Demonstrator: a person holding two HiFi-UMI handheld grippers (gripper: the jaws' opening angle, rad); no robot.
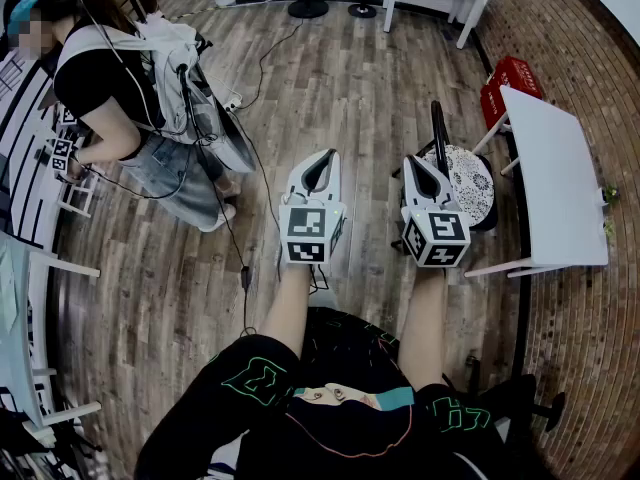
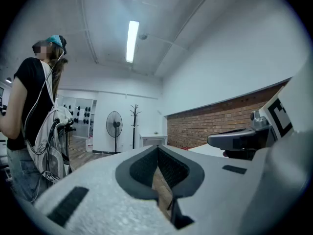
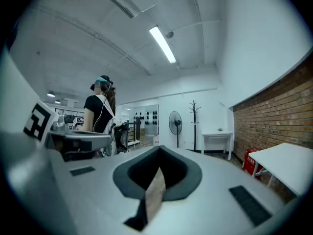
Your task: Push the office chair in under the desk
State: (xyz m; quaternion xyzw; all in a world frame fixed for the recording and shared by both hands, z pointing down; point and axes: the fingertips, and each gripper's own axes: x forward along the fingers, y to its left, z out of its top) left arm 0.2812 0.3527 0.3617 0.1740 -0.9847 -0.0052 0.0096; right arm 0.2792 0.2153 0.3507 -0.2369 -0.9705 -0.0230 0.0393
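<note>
Both grippers level over the wooden floor: my left gripper and right gripper have jaws pressed together, gripping nothing. The office chair stands at the white desk's 9 o'clock, just beside it. A red crate sits at the desk's 11 o'clock; I cannot see what is in it.

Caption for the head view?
Left claw and right claw shut, empty; chair stands beside the white desk, not under it.

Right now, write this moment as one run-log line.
left gripper: shut, empty | right gripper: shut, empty | chair: beside desk, not under it | task: chair not yet pushed in
</note>
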